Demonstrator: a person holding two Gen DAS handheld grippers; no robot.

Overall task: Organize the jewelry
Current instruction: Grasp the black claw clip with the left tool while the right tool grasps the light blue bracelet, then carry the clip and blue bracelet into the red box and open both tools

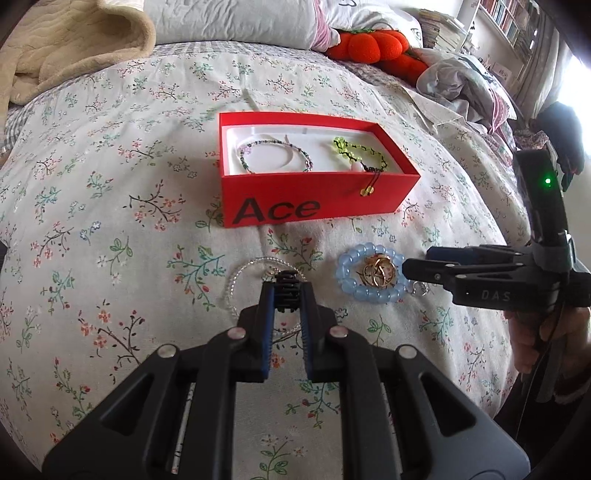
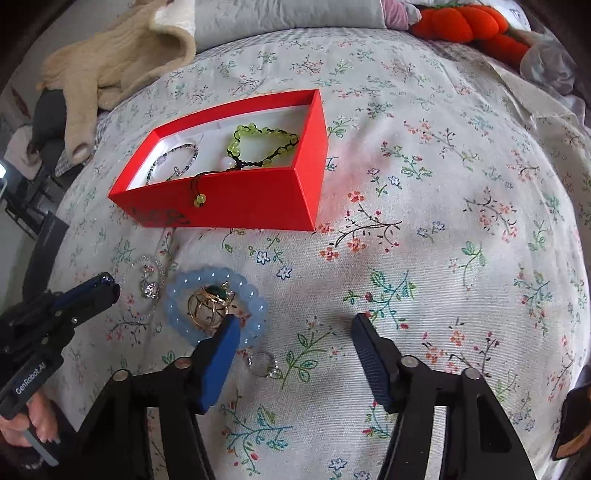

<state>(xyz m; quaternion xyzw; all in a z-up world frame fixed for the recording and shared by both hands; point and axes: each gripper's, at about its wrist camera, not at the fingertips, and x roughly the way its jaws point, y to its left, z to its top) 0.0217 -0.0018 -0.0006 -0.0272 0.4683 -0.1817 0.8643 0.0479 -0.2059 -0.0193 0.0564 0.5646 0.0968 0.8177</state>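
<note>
A big bed (image 1: 110, 155) fills the view, covered with a white sheet printed with little flowers and twigs. At the far left corner of the bed lies a fluffy cream blanket (image 1: 66, 48), all bunched up. Next to the blanket, at the head of the bed, sits a gray pillow (image 1: 229, 18). Right of the pillow are soft orange toys (image 1: 373, 46) that look like little pumpkins. Crumpled clothes (image 1: 465, 85) are piled near the toys. Behind them stands a shelf of books (image 1: 513, 26).

someone's bedroom at home, floral duvet (image 1: 110, 184) across the bed, pillow (image 1: 229, 18) up top, cream blanket (image 1: 66, 48), packed bookshelf (image 1: 509, 22) behind
</note>
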